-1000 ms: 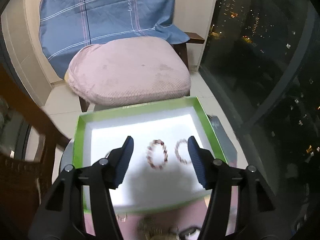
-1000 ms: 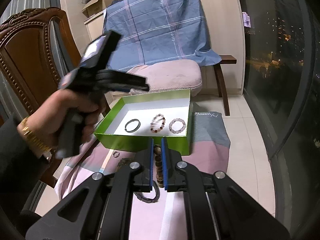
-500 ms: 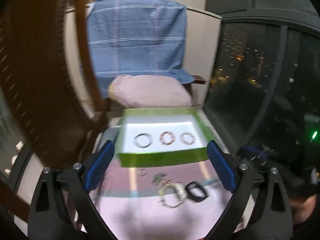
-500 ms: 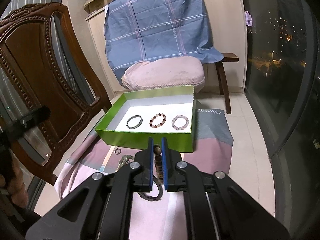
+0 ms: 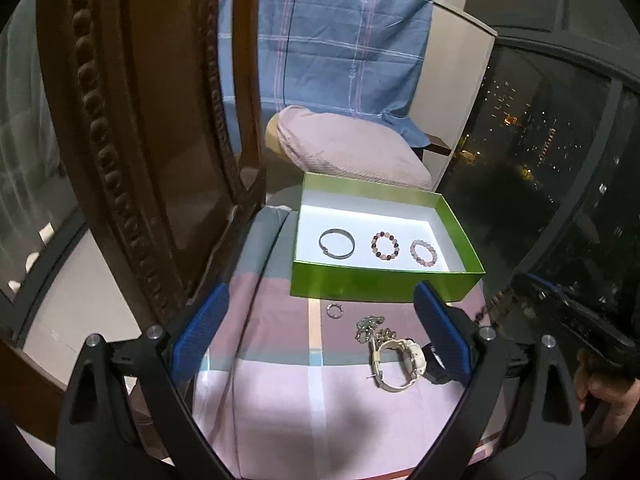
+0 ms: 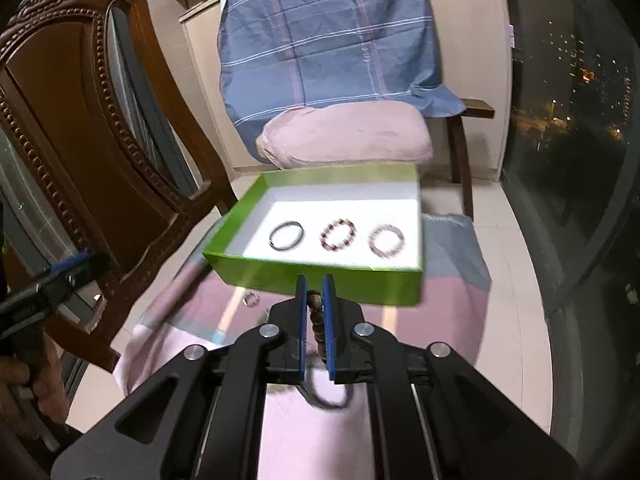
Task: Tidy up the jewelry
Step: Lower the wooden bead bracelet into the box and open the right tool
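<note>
Right wrist view: right gripper is clamped on a brown wooden bead bracelet, just short of the green cardboard box. Left gripper gapes wide and empty, white wristwatch lying between its fingers on the cloth-covered table.

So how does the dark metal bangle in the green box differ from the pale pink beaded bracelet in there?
The dark metal bangle is one smooth, thin band, while the pale pink beaded bracelet is a string of round beads. The bangle is grey-black and the wider ring; the bracelet is pale and smaller. The bangle lies at the left end of the row, the bracelet at the right. Both lie flat on the white floor of the green cardboard box.
</note>
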{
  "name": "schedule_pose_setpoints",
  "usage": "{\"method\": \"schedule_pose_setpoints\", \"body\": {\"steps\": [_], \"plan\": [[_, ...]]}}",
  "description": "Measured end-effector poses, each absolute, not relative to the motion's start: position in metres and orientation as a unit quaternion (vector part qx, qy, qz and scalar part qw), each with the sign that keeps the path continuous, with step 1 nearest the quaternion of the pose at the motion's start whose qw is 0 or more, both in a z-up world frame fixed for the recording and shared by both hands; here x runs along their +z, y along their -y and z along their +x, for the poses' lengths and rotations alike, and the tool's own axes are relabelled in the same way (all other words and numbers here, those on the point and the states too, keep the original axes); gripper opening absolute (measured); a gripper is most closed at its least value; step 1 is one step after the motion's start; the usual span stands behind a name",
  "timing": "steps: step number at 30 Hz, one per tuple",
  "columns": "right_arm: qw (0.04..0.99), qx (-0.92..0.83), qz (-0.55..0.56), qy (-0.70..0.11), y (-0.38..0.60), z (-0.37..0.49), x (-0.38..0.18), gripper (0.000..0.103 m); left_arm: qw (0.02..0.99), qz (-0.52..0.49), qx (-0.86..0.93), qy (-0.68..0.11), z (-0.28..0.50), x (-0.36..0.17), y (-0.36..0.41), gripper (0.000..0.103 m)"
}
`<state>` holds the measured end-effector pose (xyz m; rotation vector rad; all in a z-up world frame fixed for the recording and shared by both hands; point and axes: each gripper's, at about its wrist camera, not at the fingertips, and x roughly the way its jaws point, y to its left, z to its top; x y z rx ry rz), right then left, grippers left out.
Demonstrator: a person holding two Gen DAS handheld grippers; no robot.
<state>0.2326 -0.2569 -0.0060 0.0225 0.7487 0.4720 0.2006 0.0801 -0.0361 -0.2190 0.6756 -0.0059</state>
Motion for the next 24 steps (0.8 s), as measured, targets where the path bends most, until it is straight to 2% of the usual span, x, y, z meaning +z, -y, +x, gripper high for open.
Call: {"method": "schedule_pose_setpoints", "body": {"steps": [9,10,11,12,17,24], "plan": [[0.906,0.221,0.002,-0.36,0.175,0.345,0.019,0.01,0.932,-0.123,-0.006,-0.341,0.203,-0.038,-0.099,0.092],[0.909,0.214,0.01,-0.357,0.171,0.36,0.022,0.016,0.932,-0.122,-0.005,-0.342,0.204,-0.038,-0.1,0.092],[0.911,0.207,0.014,-0.356,0.171,0.367,0.023,0.046,0.931,-0.122,-0.004,-0.344,0.204,-0.039,-0.102,0.092],[0.915,0.19,0.02,-0.355,0.173,0.375,0.026,0.069,0.93,-0.122,-0.004,-0.346,0.205,-0.039,-0.102,0.092],[0.932,0.186,0.067,-0.303,0.218,0.334,0.046,0.069,0.931,-0.126,-0.01,-0.344,0.204,-0.038,-0.104,0.092],[0.946,0.163,-0.015,-0.278,0.267,0.218,0.028,0.071,0.93,-0.121,-0.031,-0.346,0.202,-0.04,-0.091,0.092]]}}
